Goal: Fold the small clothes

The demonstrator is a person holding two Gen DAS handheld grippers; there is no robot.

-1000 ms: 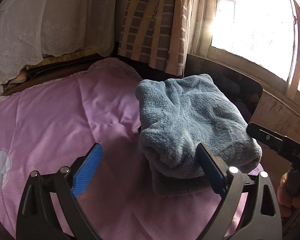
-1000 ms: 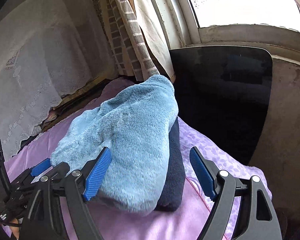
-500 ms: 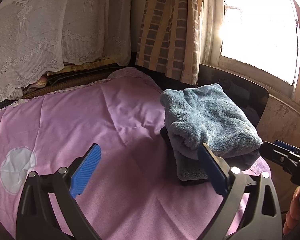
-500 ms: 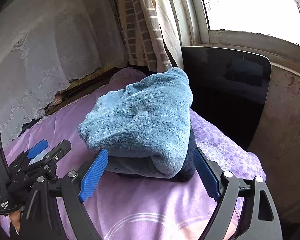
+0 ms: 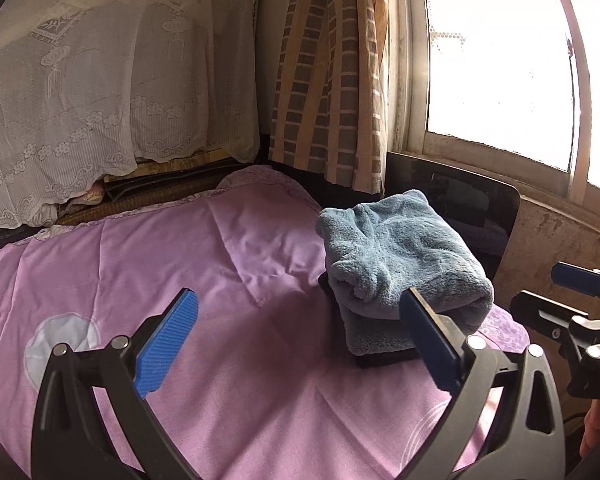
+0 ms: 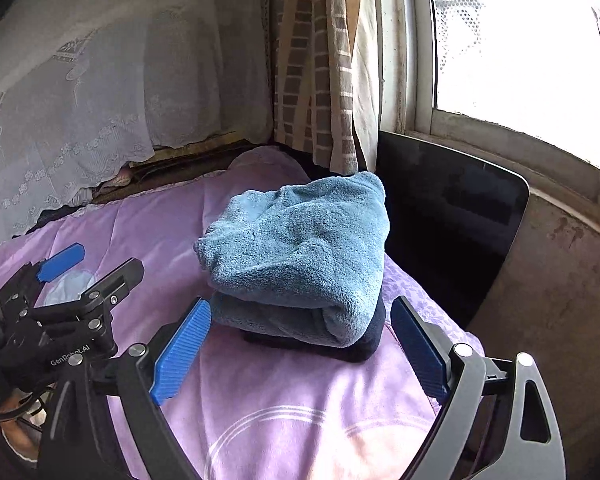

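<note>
left gripper (image 5: 296,340): jaws just widening, released | right gripper (image 6: 300,352): jaws just widening, released | folded blue fleece garment (image 6: 300,248): atop dark garment (image 6: 364,348), on pink bedspread (image 5: 140,260)

Folded fleece (image 5: 404,256) atop dark garment (image 6: 364,344)

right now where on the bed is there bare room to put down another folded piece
The pink bedspread lies bare left of the folded blue fleece, up to the lace curtain, and in front of the stack. It is crowded on the right: the stack sits by a black panel and the wall.
</note>
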